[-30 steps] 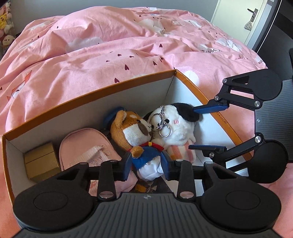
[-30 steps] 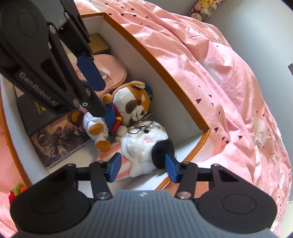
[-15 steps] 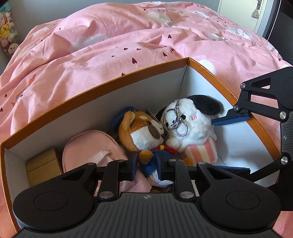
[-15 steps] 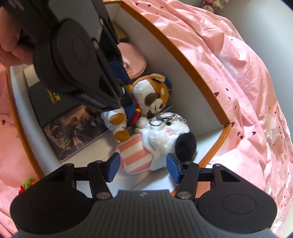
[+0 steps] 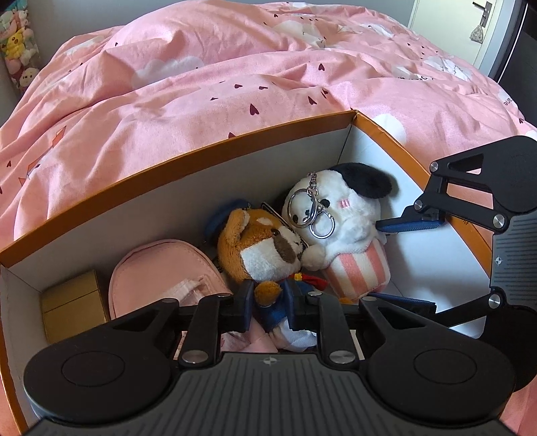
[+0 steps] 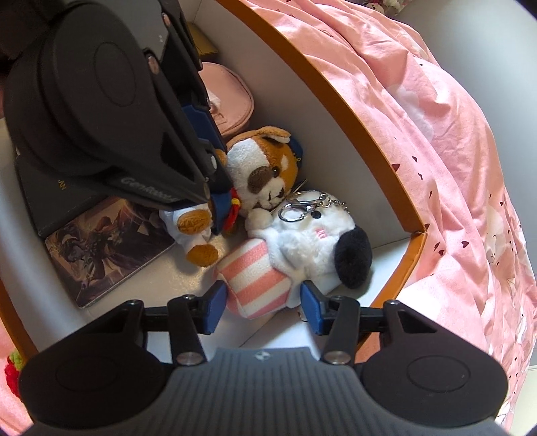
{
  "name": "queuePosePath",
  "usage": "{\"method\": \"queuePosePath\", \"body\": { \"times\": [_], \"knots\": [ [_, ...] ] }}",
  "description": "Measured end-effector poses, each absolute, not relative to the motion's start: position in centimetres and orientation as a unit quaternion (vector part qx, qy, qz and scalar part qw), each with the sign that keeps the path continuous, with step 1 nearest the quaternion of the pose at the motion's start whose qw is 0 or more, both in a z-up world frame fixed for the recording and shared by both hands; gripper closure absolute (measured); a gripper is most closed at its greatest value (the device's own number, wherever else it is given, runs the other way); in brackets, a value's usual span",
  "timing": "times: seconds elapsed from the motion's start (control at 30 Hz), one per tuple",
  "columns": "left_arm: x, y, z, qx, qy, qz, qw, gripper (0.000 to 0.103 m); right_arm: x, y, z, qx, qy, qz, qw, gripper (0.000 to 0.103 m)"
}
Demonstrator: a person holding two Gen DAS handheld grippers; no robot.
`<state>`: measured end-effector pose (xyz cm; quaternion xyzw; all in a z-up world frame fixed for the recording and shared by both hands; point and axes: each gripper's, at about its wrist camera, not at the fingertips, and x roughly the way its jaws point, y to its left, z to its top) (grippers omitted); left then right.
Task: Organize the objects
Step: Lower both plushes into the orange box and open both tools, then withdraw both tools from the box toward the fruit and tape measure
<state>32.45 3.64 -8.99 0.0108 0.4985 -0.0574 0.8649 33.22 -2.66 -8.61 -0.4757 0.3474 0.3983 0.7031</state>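
An orange-rimmed white box [image 5: 167,174] lies on a pink duvet. Inside it a brown dog plush [image 5: 265,248] in a blue outfit leans against a white plush [image 5: 349,214] with a black ear, a key ring and a pink-striped base. My left gripper [image 5: 270,307] is shut on the dog's blue body; the right wrist view shows it [image 6: 216,201] clamping there. My right gripper [image 6: 263,307] straddles the white plush [image 6: 312,241] at its striped base. Its jaws are closing, with both pads against the plush.
A pink pouch [image 5: 161,268] and a gold carton [image 5: 72,302] fill the box's left end. A picture card [image 6: 110,248] and a black case [image 6: 43,194] lie on its floor. The duvet [image 5: 235,84] rises behind; a door [image 5: 483,20] stands far right.
My left jaws have closed onto the dog plush's body. Both grippers have sunk a little into the box. The right gripper stays around the white plush.
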Motion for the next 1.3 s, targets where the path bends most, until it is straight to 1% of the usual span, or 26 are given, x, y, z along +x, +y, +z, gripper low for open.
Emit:
{"method": "queuePosePath", "body": {
  "times": [0.17,0.23,0.33,0.37,0.4,0.47,0.53,0.6,0.63,0.7,0.83,1.0,1.1,1.13,1.2,1.3],
  "knots": [
    [31.5,3.4,-8.0,0.000,0.484,-0.034,0.874,0.077,32.7,-3.0,-7.6,-0.461,0.350,0.396,0.713,0.050],
    [30.3,3.0,-7.0,0.007,0.462,-0.019,0.886,0.074,32.3,-3.3,-6.7,-0.447,0.350,0.393,0.723,0.049],
    [28.0,2.5,-5.1,-0.004,0.421,-0.018,0.907,0.074,31.4,-4.2,-5.2,-0.420,0.343,0.381,0.749,0.048],
    [27.3,2.4,-4.4,-0.011,0.408,-0.019,0.913,0.073,30.8,-4.8,-4.5,-0.408,0.338,0.376,0.760,0.045],
    [26.5,2.3,-3.8,-0.017,0.396,-0.021,0.918,0.072,30.3,-5.3,-3.9,-0.396,0.331,0.370,0.772,0.039],
    [24.9,2.1,-2.8,-0.031,0.373,-0.022,0.927,0.068,29.3,-6.2,-2.8,-0.366,0.317,0.357,0.799,0.036],
    [23.3,1.9,-2.0,-0.041,0.354,-0.027,0.934,0.062,28.3,-7.2,-2.0,-0.330,0.304,0.349,0.823,0.034],
    [21.8,1.6,-1.4,-0.046,0.336,-0.031,0.940,0.057,27.4,-8.3,-1.1,-0.293,0.292,0.342,0.844,0.027],
    [21.0,1.4,-1.1,-0.044,0.329,-0.035,0.943,0.054,26.9,-8.8,-0.9,-0.276,0.287,0.338,0.853,0.026],
    [19.5,0.9,-0.8,-0.036,0.319,-0.037,0.946,0.052,25.9,-10.1,-0.7,-0.247,0.276,0.320,0.872,0.023],
    [17.1,0.1,-0.7,-0.024,0.316,-0.057,0.947,0.051,22.9,-12.3,-0.2,-0.209,0.253,0.282,0.901,0.021],
    [15.1,-1.0,-2.6,-0.016,0.325,-0.079,0.942,0.051,20.6,-14.8,-1.3,-0.147,0.262,0.245,0.922,0.019],
    [14.7,-1.3,-4.3,-0.020,0.347,-0.082,0.934,0.049,19.5,-15.8,-2.6,-0.126,0.281,0.227,0.924,0.019],
    [14.4,-1.5,-4.6,-0.016,0.339,-0.083,0.937,0.047,19.3,-16.0,-3.2,-0.127,0.289,0.223,0.922,0.019],
    [14.0,-2.4,-4.9,0.013,0.331,-0.086,0.939,0.045,19.2,-16.1,-4.2,-0.126,0.310,0.216,0.917,0.018],
    [14.0,-3.7,-5.4,0.033,0.363,-0.119,0.924,0.045,19.4,-16.2,-5.7,-0.116,0.341,0.202,0.911,0.018]
  ]
}}
